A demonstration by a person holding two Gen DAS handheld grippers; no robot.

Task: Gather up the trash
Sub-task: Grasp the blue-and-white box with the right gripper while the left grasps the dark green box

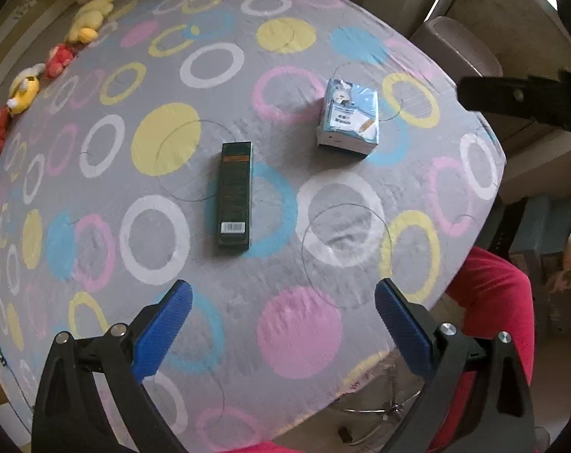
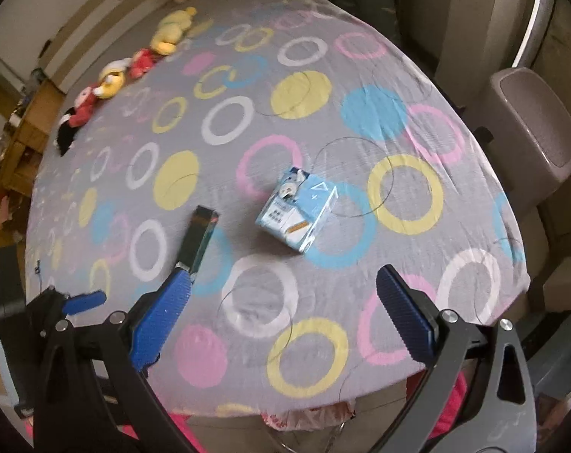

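A long dark green box lies flat near the middle of the table; in the right wrist view the same dark green box shows left of centre. A light blue carton stands farther back to the right, and in the right wrist view the blue carton sits at the centre. My left gripper hovers open above the near table edge, nothing between its blue pads. My right gripper is open too, short of the carton. A grey-brown bin stands beyond the table's right edge.
The table wears a grey cloth printed with coloured rings. Several plush toys line its far left edge. A red seat sits below the near right edge. The other gripper's black arm reaches in at the right of the left wrist view.
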